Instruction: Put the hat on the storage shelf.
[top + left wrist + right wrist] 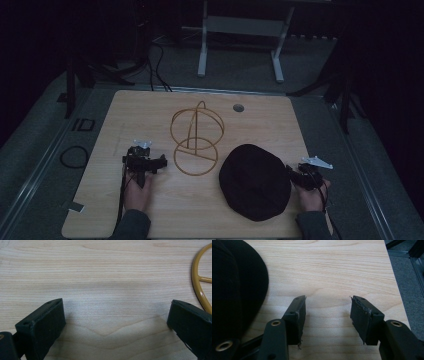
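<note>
On the table (150,220), the left gripper (161,161) gapes wide near the stand (196,142); the right gripper (290,172), half-wide and empty, sits beside the hat (255,182).

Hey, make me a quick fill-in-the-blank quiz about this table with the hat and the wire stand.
1. The black hat lies beside the ____ gripper.
2. The wire stand is ____ in colour.
3. Both grippers' jaws are ____, with nothing between them.
4. The left gripper points toward the wire ____.

Missing words: right; yellow; open; stand
</note>
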The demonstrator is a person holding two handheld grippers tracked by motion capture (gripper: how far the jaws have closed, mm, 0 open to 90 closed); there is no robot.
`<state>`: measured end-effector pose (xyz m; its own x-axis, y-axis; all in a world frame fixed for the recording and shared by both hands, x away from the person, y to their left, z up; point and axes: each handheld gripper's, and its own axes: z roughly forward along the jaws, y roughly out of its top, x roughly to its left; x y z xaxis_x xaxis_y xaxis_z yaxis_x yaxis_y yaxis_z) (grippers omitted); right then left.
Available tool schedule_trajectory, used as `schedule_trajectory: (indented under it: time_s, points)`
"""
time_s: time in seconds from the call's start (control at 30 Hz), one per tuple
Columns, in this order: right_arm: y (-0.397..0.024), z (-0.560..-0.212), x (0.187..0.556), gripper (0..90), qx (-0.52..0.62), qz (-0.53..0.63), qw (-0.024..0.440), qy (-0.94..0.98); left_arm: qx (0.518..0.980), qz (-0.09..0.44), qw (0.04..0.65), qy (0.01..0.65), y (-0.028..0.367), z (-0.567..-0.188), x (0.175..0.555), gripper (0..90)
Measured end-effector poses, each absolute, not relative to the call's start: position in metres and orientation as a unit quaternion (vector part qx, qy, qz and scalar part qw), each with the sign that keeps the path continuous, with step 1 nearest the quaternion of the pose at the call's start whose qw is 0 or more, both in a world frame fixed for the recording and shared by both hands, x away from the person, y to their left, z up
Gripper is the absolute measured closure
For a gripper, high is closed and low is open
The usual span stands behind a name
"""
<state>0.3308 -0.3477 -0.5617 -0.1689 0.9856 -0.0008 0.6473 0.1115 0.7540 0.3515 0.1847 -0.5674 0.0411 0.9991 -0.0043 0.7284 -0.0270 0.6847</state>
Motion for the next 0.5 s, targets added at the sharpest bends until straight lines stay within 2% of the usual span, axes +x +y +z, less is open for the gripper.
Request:
schedule_trajectory:
  time_s: [0.17,0.33,0.43,0.5]
  points:
    - [-0.348,-0.562,0.331,45.4,0.585,0.316,0.266,0.698,0.671,0.253,0.267,0.644,0.185,-0.567,0.351,1.2]
    - [-0.348,-0.558,0.335,40.3,0.575,0.305,0.247,0.718,0.67,0.253,0.267,0.644,0.185,-0.567,0.352,1.2]
    - [-0.348,-0.554,0.338,40.9,0.569,0.295,0.232,0.731,0.671,0.253,0.267,0.644,0.185,-0.567,0.351,1.2]
    - [-0.348,-0.549,0.344,46.2,0.557,0.277,0.208,0.754,0.67,0.254,0.267,0.644,0.184,-0.567,0.351,1.2]
